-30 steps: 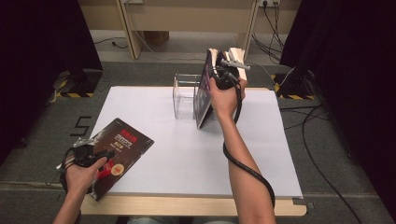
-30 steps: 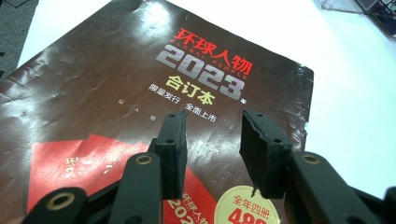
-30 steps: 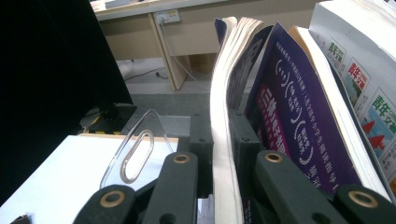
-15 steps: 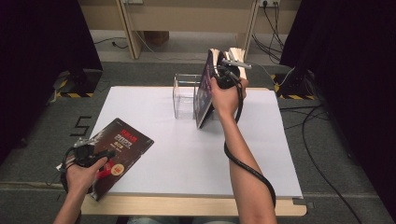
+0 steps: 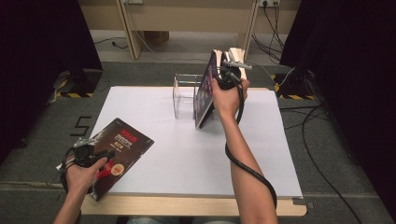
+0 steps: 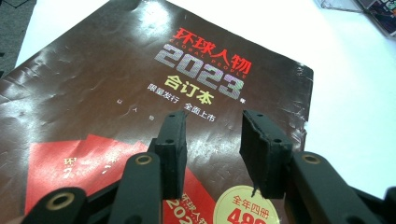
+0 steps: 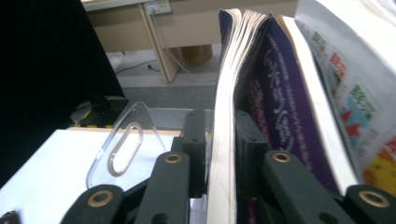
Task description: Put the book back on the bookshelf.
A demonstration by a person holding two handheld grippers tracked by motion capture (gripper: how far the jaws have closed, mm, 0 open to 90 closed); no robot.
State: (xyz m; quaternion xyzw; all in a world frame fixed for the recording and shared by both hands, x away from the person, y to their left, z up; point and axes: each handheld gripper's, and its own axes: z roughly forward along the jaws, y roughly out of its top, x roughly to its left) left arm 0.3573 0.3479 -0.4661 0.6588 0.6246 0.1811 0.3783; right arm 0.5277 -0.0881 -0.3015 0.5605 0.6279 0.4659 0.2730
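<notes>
Since the earlier frames almost nothing has shifted: both hands sit where they were, the books stand as before, and the one change is that the right gripper [image 5: 223,77] has just been opening its jaws a little, with the book still between them.

In the right gripper view, the two black jaws rise on either side of the pale page edge of a purple-covered book [image 7: 224,140]. The left pad looks to lie against the pages, but whether the right pad still presses is hard to tell, so the grip reads as loosened rather than clearly let go. In the high view this purple book [image 5: 205,91] stands tilted near the far edge of the white counter [image 5: 187,154], its lower edge on the surface, leaning toward a clear acrylic stand [image 5: 184,95] just beside it on the left. More books [image 5: 236,56] stand upright right behind it; one with a colourful cover [image 7: 359,93] shows at the right of the right gripper view, beside the purple one.

The left gripper [image 5: 91,154] rests at the near left corner, over a dark brown magazine [image 5: 119,144] that lies flat and askew, partly overhanging the counter's edge. In the left gripper view its jaws stand apart with nothing between the pads, hovering above the magazine's cover [image 6: 140,93] with red and silver lettering.
</notes>
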